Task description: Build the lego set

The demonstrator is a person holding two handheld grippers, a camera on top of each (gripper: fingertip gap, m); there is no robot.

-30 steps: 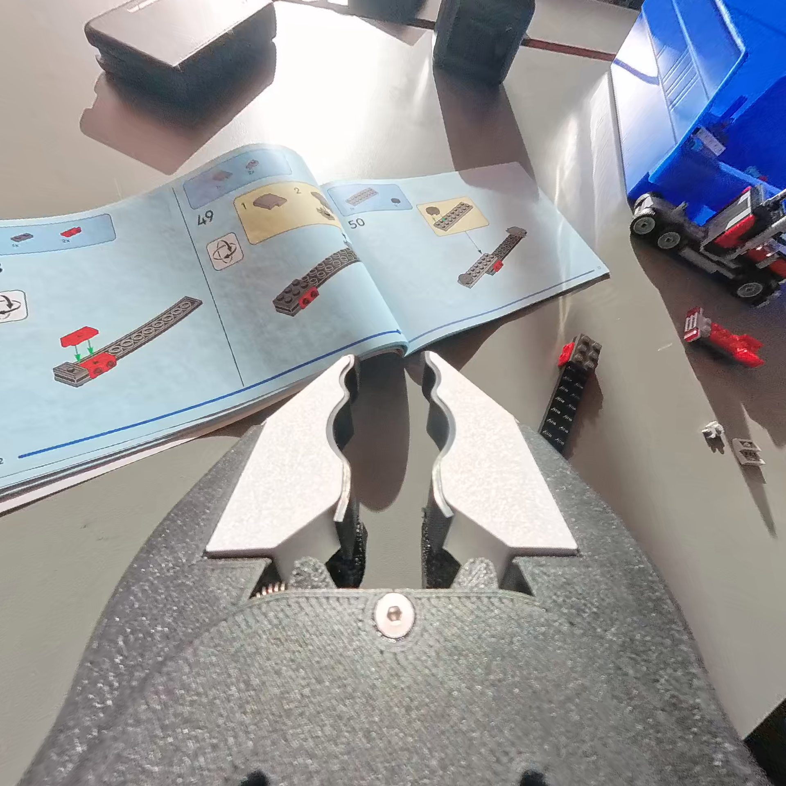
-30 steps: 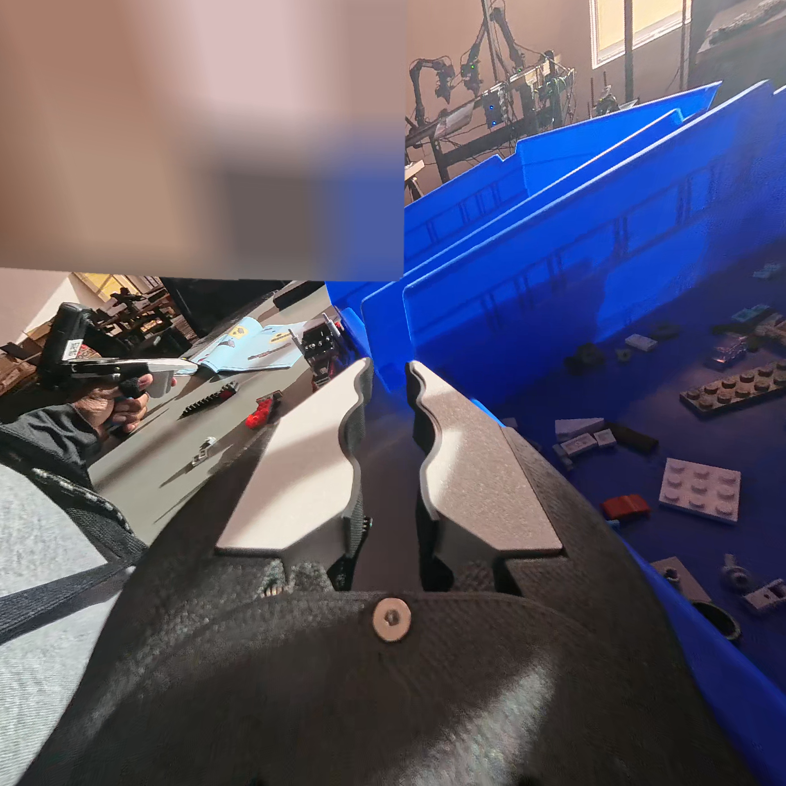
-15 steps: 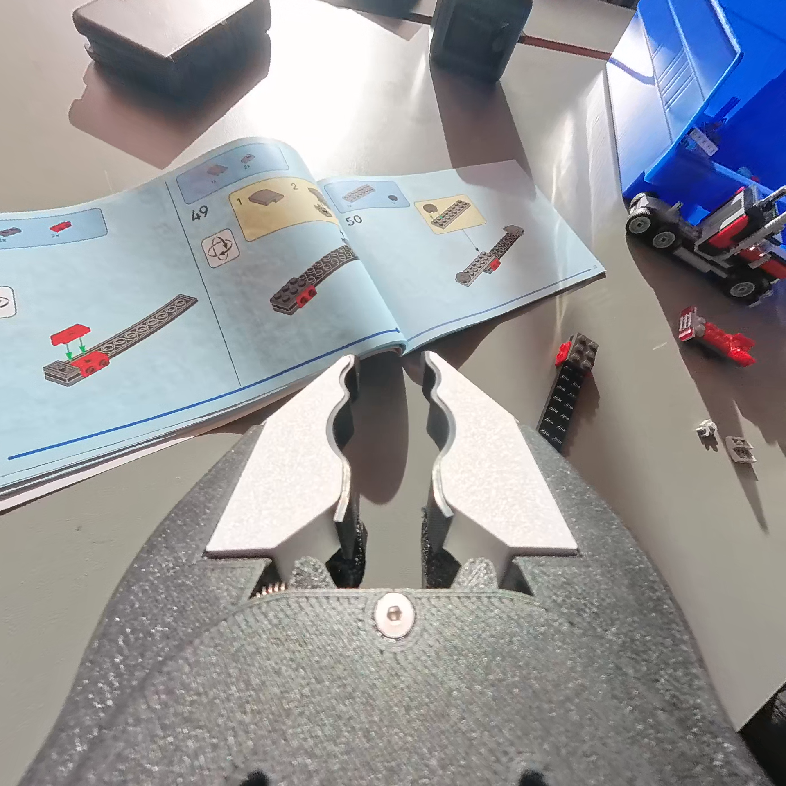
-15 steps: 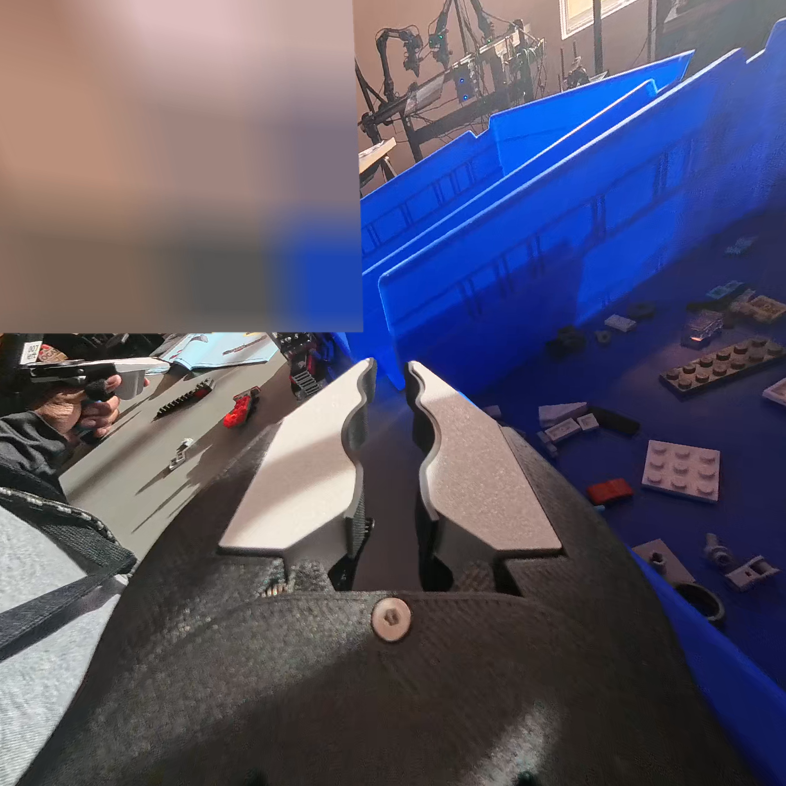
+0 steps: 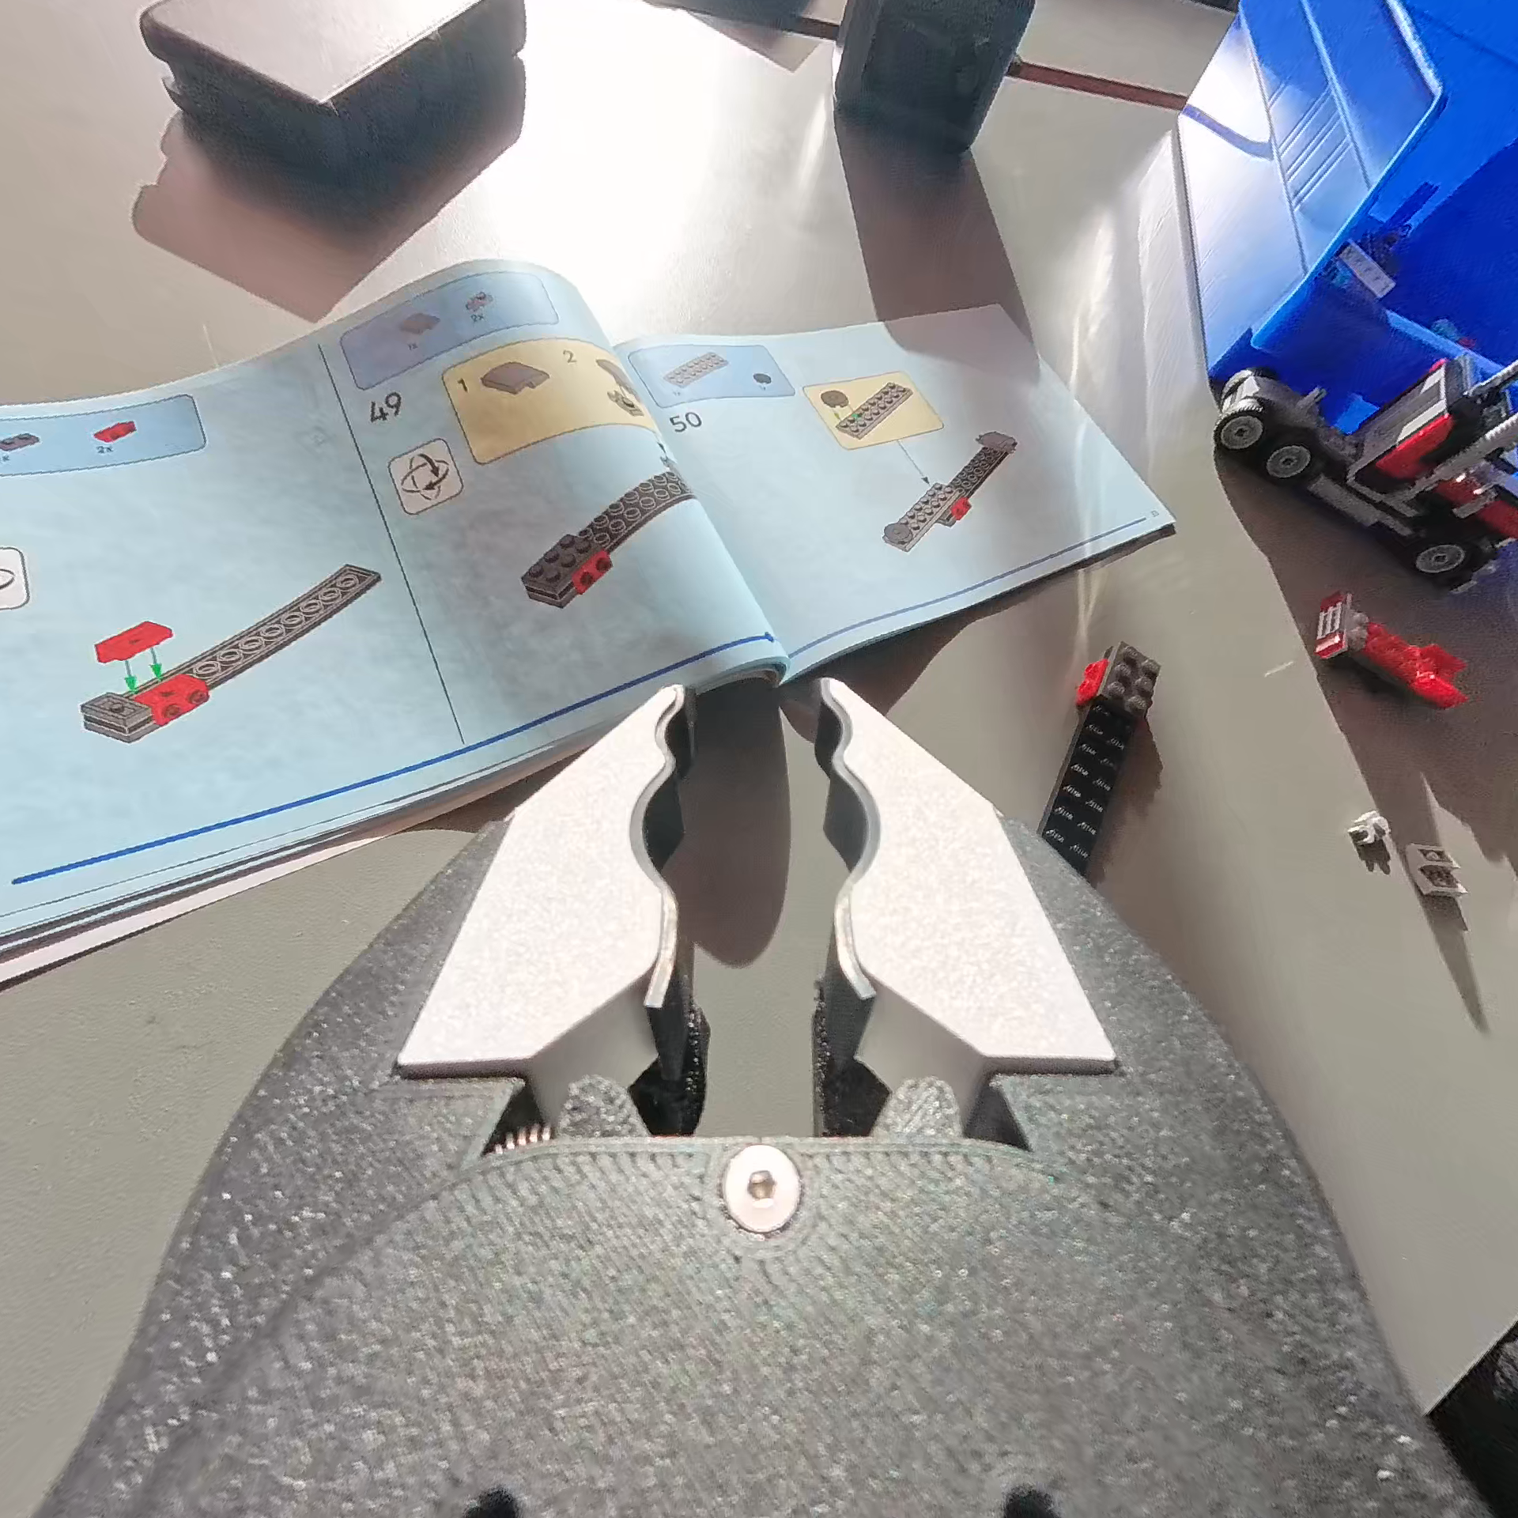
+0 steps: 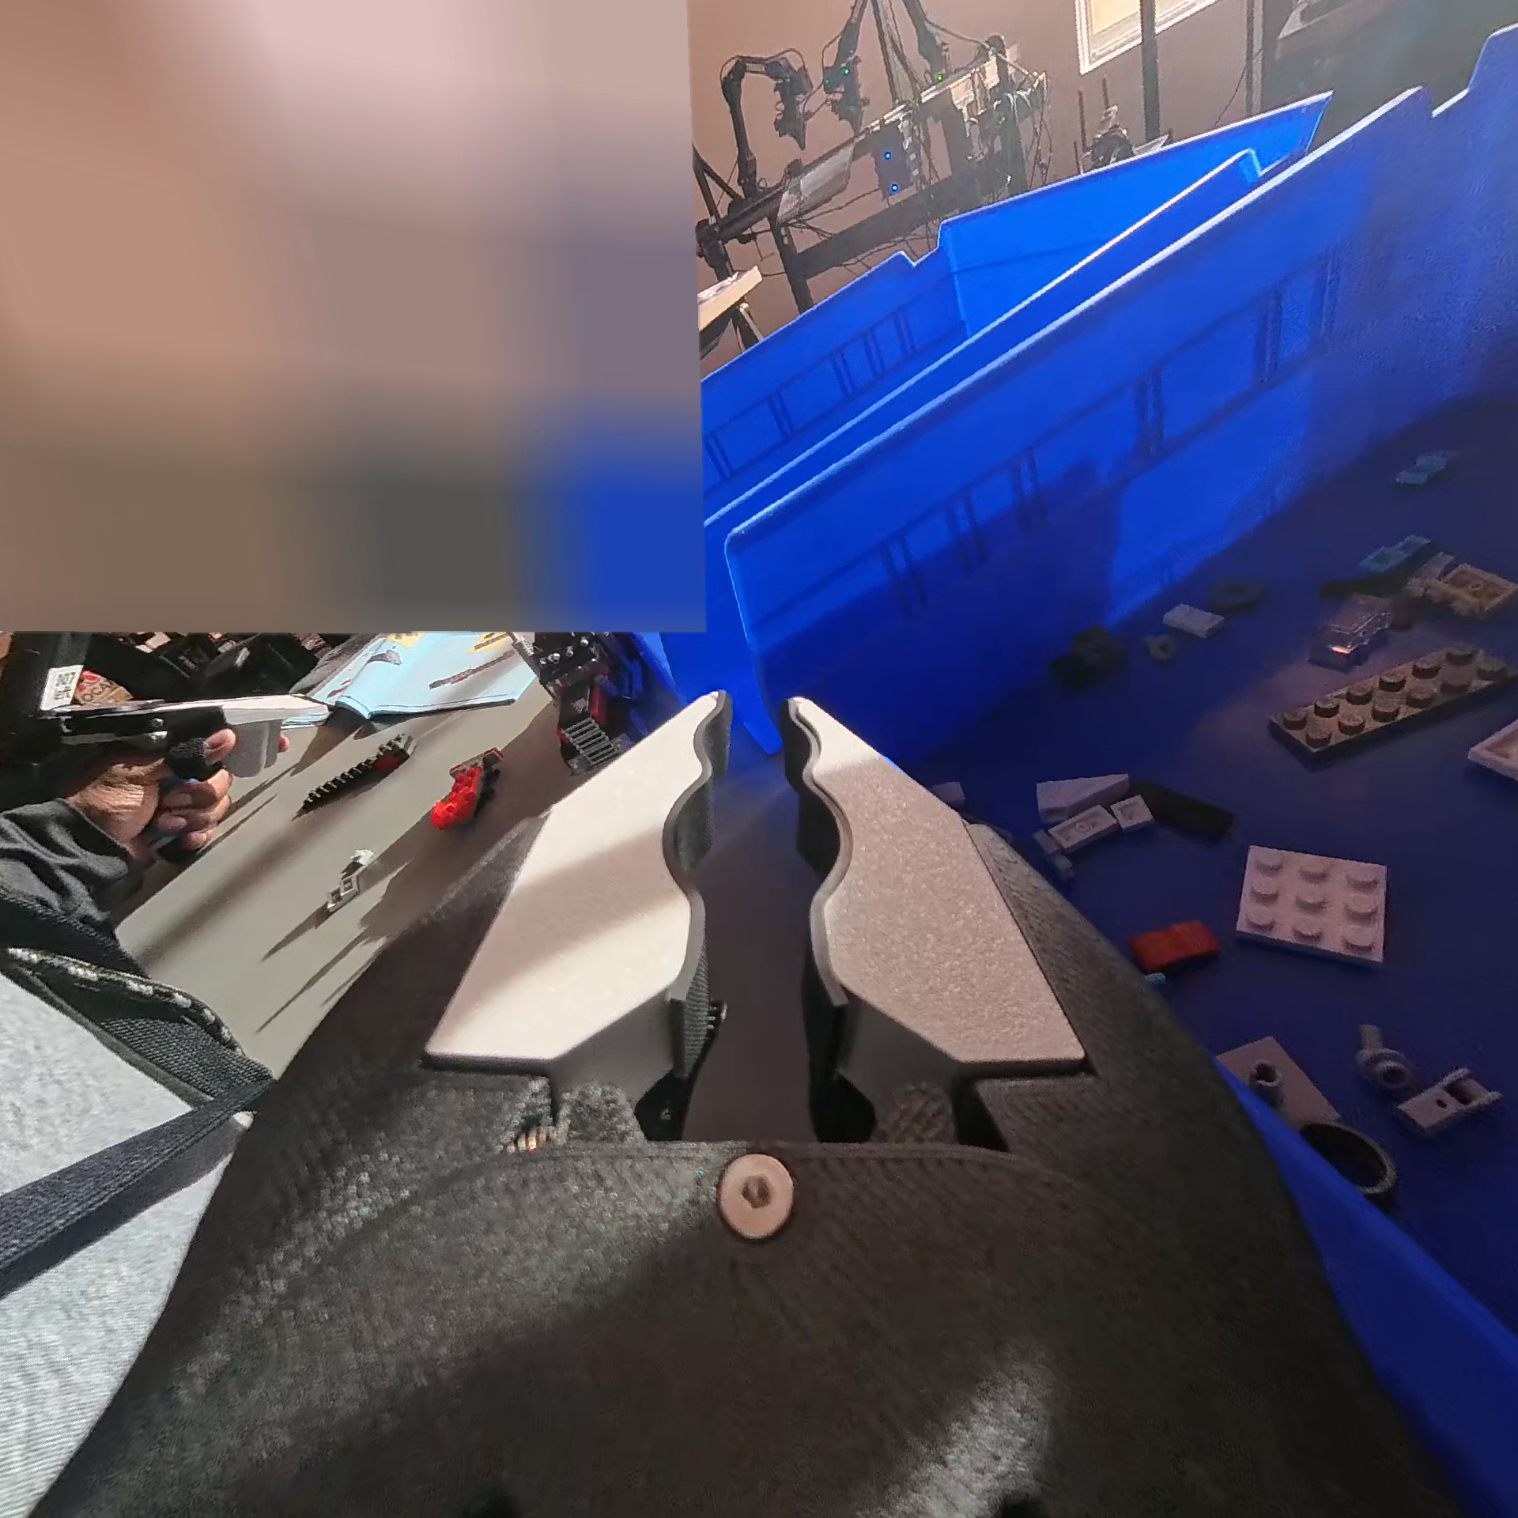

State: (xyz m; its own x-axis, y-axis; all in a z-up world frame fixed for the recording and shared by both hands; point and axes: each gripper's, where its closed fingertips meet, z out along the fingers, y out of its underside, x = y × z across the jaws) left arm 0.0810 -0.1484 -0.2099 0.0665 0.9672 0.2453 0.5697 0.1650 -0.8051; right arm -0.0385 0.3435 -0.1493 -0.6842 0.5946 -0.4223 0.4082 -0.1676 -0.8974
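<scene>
While the left gripper (image 5: 752, 698) has held above the open instruction booklet (image 5: 526, 526), fingers apart and empty, the right gripper (image 6: 756, 706), also parted and empty, has swung lower over the blue bin (image 6: 1150, 427). Right of the booklet, on the grey table (image 5: 1281, 1068), lies the black plate assembly (image 5: 1105, 756); beyond it stands the partly built truck (image 5: 1380, 468). Equipment racks (image 6: 862, 140) fill the room behind.

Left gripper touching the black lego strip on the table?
Apart. Left wrist view: left gripper is open and empty; bare table separates its fingertips from the black strip.
</scene>
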